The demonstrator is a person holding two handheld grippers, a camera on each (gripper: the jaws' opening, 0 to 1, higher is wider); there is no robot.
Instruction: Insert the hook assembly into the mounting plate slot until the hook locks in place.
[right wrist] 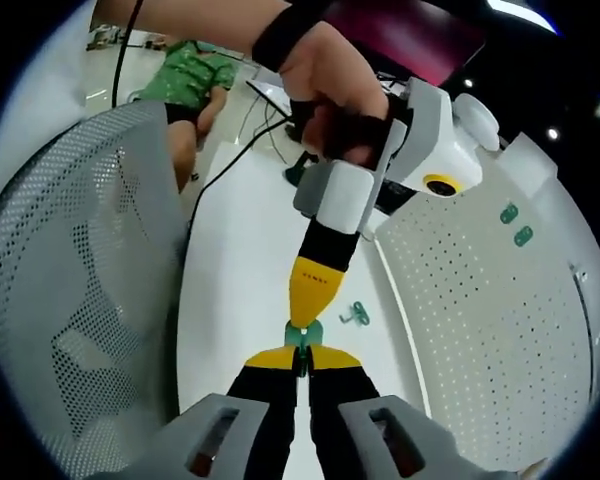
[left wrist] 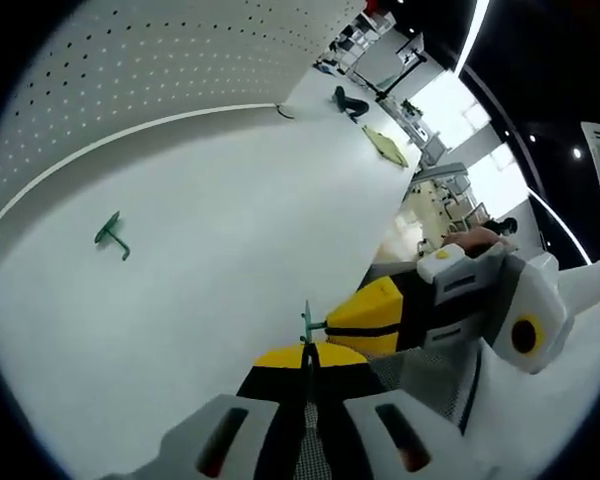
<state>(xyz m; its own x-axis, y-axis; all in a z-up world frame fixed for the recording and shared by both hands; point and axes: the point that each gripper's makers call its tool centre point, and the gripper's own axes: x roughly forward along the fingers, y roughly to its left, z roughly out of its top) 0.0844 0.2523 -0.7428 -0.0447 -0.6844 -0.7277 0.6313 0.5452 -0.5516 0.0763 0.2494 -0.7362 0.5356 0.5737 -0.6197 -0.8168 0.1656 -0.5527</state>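
**Two grippers meet on one small green part above the white table**

White tabletop (left wrist: 210, 250) runs back to a perforated white pegboard (left wrist: 180, 60), which stands along its far edge; a workshop with desks lies beyond. Both grippers hang over the table near its edge, tips together, pinching a small green piece, apparently the hook assembly (right wrist: 303, 335). My reading is that one tool steadies the plate part while the other presses the hook into its slot, which would explain why the tips meet nearly nose to nose; the part is too small to tell which tool holds which half, or whether the hook has locked.

Right gripper (right wrist: 302, 362) has its yellow-tipped jaws clamped on the green piece from below in its own view. Left gripper (left wrist: 307, 362) is likewise closed on the piece's thin green edge, and in the right gripper view it comes down from above, gripped by a person's hand (right wrist: 335, 90) with the wrist bent downward.

Spare green hook (left wrist: 112, 235) lies loose on the table near the pegboard, well apart from the work. Two green pieces (right wrist: 515, 224) sit on the pegboard face.
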